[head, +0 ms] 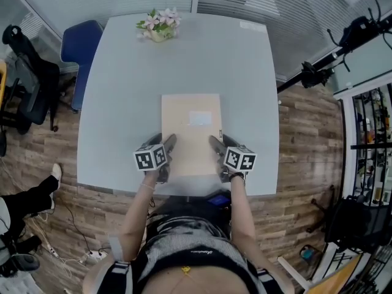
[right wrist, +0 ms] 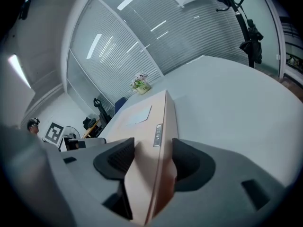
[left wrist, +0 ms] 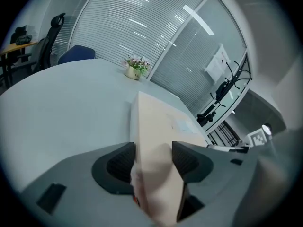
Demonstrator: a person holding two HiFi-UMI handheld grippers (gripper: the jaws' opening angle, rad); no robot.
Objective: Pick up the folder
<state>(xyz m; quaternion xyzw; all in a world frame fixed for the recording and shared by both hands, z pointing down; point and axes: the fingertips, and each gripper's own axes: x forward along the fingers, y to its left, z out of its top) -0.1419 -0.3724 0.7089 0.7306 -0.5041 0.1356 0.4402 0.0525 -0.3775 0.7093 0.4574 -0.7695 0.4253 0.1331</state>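
A tan, box-like folder (head: 191, 124) with a pale label lies lengthwise on the grey table (head: 116, 103), its near end close to the front edge. My left gripper (head: 169, 142) sits at the folder's near left edge and my right gripper (head: 214, 143) at its near right edge. In the left gripper view the folder (left wrist: 154, 119) fills the gap between the two dark pads of the left gripper (left wrist: 152, 159), touching both. In the right gripper view the folder's edge (right wrist: 158, 117) likewise fills the right gripper (right wrist: 151, 157) from pad to pad. Whether the folder is off the table I cannot tell.
A small pot of pink flowers (head: 159, 25) stands at the table's far edge. A blue chair (head: 79, 45) is at the far left corner, a black office chair (head: 30, 81) further left. A dark stand with gear (head: 331, 57) rises to the right.
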